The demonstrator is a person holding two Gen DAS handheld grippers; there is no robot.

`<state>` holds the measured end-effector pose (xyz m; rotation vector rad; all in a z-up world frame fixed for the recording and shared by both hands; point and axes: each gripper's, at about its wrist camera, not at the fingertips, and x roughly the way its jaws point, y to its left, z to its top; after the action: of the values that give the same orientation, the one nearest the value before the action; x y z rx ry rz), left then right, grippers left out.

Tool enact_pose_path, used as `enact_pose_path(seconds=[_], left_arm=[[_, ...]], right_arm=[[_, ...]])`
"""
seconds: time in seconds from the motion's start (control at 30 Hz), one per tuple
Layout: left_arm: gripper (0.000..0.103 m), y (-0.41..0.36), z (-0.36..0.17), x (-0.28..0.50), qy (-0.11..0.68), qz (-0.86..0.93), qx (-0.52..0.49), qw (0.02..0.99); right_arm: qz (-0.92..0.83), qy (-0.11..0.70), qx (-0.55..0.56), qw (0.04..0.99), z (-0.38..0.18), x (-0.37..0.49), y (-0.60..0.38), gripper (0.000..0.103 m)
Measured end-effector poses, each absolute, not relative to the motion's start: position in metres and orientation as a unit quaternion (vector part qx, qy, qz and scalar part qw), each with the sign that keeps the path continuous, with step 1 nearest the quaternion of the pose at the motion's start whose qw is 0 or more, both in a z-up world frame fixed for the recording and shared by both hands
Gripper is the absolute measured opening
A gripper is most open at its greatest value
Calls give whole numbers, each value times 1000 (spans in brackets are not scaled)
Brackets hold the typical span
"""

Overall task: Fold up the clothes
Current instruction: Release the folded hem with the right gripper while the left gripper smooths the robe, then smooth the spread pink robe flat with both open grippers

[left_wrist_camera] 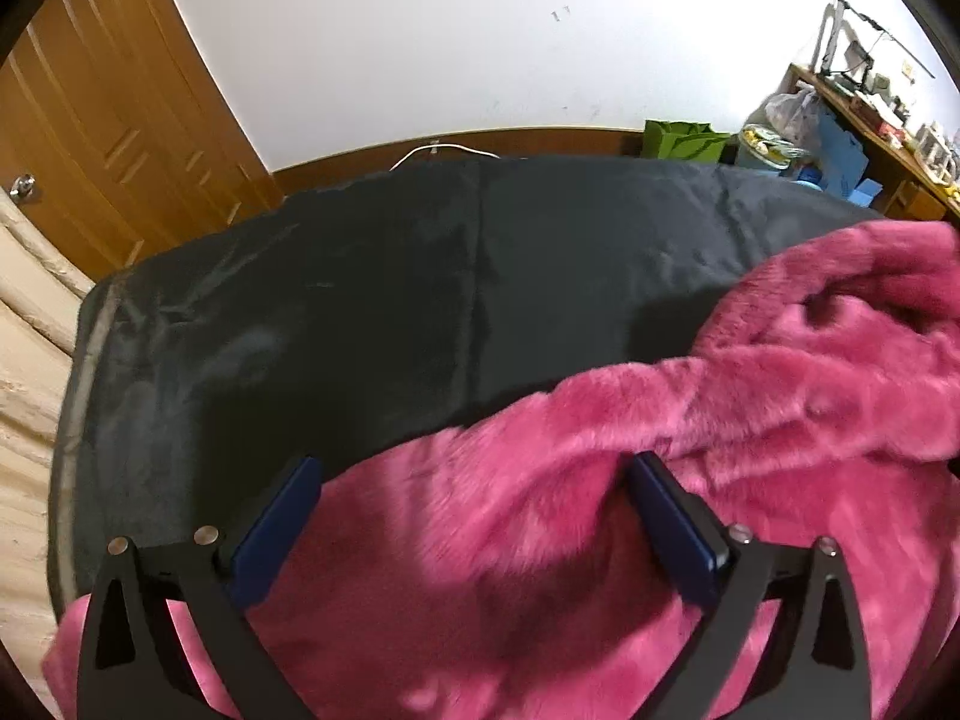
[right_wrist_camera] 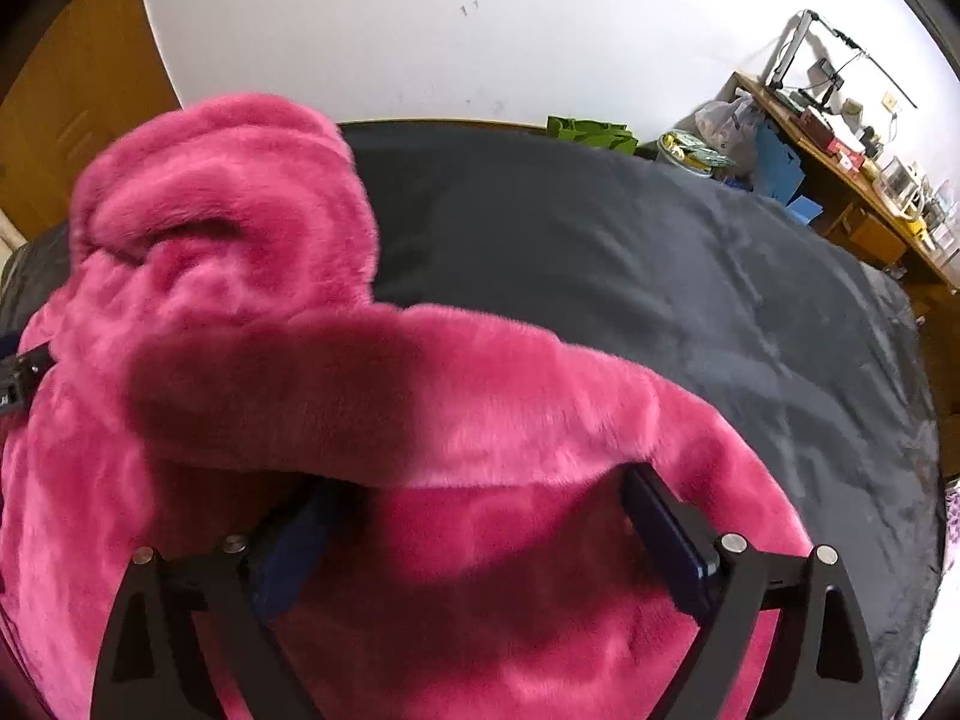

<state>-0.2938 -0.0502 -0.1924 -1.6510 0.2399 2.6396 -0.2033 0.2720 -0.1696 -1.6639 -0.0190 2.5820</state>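
Observation:
A fluffy pink garment (left_wrist_camera: 600, 510) lies on a dark grey sheet (left_wrist_camera: 360, 300) spread over a bed. My left gripper (left_wrist_camera: 474, 465) hovers over the garment's left part, open wide, with fleece below the gap and nothing pinched. In the right wrist view the same pink garment (right_wrist_camera: 300, 300) has its hood bunched up at the far left, and a sleeve (right_wrist_camera: 420, 396) lies folded across the body. My right gripper (right_wrist_camera: 480, 483) is open just behind that sleeve's edge, its blue pads (right_wrist_camera: 666, 528) spread apart. A bit of the left gripper shows at that view's left edge.
The dark sheet (right_wrist_camera: 660, 276) stretches bare to the right and far side. A wooden door (left_wrist_camera: 108, 120) stands at the far left. A green bag (left_wrist_camera: 678, 141), plastic bags and a cluttered wooden desk (right_wrist_camera: 852, 180) line the white wall at the right.

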Motion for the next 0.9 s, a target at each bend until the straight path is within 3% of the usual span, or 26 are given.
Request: enact_pose_path(seconds=[0.2,0.4,0.67,0.9], left_arm=[[102,-69,-168,-251,100,823,-558,45],[102,-69,-191,-207,137,803,-577,50],[103,-87,-211,-209,82,803,-590,18],[102,-70,-174,-173,98,807,-582,24]], right_arm=[[837,29,-545,-42,-141,-146,267,95],[786,6,-610,-102,-166,-74,236,95],[772,-67,-628,-70,-193,-26,216,98],[785,-58,-613,-69,-176,-14,220,101]])
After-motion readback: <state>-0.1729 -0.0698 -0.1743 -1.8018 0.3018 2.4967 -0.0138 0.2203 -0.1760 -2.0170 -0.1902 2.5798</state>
